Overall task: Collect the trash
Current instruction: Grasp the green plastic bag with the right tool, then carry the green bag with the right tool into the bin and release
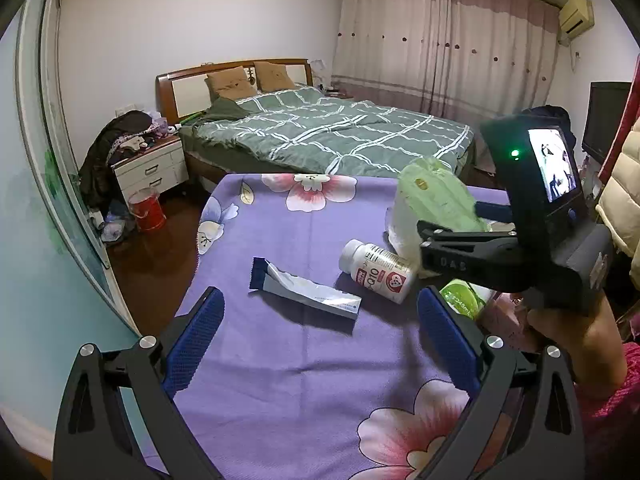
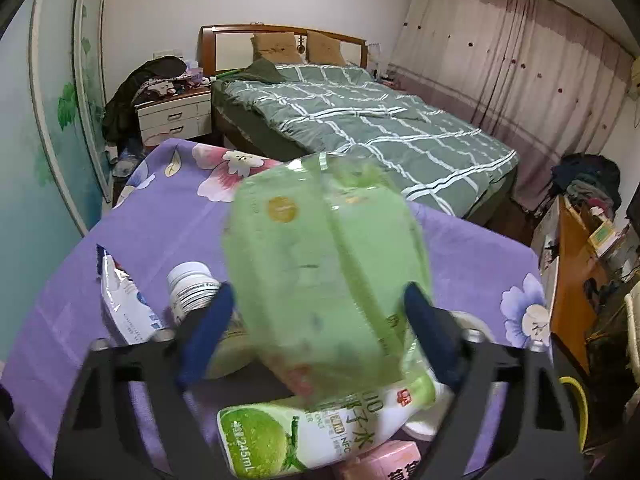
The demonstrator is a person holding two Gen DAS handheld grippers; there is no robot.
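The white pill bottle (image 1: 376,270) is lying on its side on the purple flowered cloth (image 1: 280,360) and is showing "Q10" in dark red letters beside a red heart emblem; the smaller print on its label is too small to read.

The green-and-white drink bottle (image 2: 304,436), lying nearer the camera than the pill bottle, is displaying "245mL" in white on its green panel, along with large Chinese characters including "子水" and a small red square logo.

The pink carton (image 2: 384,460) just beside the drink bottle is showing Chinese characters cut off by the frame edge.

Print on the silver-blue sachet (image 1: 308,294), left of the pill bottle, is illegible.
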